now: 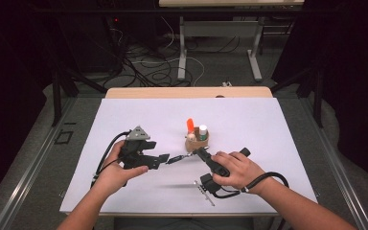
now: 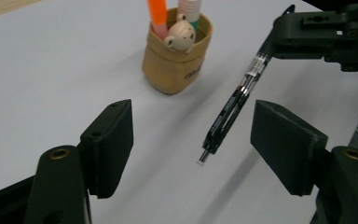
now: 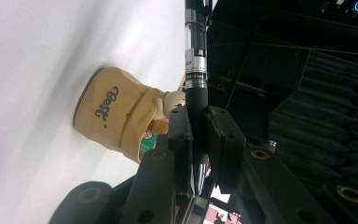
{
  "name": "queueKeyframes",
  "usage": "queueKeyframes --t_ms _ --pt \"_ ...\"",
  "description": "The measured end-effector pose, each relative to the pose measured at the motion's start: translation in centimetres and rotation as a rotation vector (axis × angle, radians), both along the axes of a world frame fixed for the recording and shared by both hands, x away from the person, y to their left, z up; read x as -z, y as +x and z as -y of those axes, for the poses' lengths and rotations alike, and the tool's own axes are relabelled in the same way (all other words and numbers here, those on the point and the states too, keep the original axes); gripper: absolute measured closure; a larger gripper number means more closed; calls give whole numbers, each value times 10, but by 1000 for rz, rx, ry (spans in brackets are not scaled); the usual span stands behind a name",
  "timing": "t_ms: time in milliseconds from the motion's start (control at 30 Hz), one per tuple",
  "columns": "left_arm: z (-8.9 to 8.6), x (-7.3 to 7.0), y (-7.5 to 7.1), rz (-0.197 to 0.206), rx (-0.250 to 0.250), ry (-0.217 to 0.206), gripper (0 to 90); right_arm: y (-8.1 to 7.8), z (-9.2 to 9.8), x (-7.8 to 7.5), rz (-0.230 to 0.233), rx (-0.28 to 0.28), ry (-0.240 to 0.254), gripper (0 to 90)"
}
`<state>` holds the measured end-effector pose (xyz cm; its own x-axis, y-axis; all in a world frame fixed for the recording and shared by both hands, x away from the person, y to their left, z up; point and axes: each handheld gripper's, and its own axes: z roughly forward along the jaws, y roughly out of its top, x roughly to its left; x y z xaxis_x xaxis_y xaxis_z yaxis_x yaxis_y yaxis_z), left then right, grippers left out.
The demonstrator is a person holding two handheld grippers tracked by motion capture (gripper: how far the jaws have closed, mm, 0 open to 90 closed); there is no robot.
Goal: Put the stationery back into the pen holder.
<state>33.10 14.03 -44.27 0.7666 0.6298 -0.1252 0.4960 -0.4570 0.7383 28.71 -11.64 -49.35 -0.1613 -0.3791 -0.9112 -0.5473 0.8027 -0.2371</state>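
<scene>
The right claw [image 3: 196, 140] is clenching a black pen [image 2: 230, 109] by one end, holding it level above the white surface [image 1: 124, 120]. The left claw [image 2: 191, 144] is standing released, its jaws flanking the pen's free tip without touching. A tan pen cup [image 1: 197, 141] is sitting just beyond, holding an orange marker [image 1: 190, 125].

You have two grippers in hand: the left gripper [image 1: 162, 160] at centre left of the high view, the right gripper [image 1: 195, 152] just right of it. One black pen [image 2: 233, 108] sits clamped in the right one. One tan holder [image 1: 197, 141] stands mid-frame with three things in it (one orange marker [image 1: 190, 125], one white-capped tube [image 1: 203, 130], one bear-headed piece [image 2: 179, 36]).
</scene>
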Motion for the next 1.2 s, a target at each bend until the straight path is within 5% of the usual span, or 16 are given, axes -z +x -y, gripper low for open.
queueKeyframes --t_ms 167,467,700,900,1200 --pt "14 0 -2 -2 45 5 336 -2 -2 0 -10 -13 -1 805" --pt "35 -3 -4 21 176 145 444 -5 -6 2 -16 -31 -48 805" --pt "48 -1 -3 20 225 227 543 -7 -12 4 -10 -80 -90 805" --pt "60 3 -2 -33 262 250 608 -11 -14 9 -26 -67 -78 805" --pt "70 8 -1 -58 305 319 646 -16 -16 11 -28 -89 -101 805"
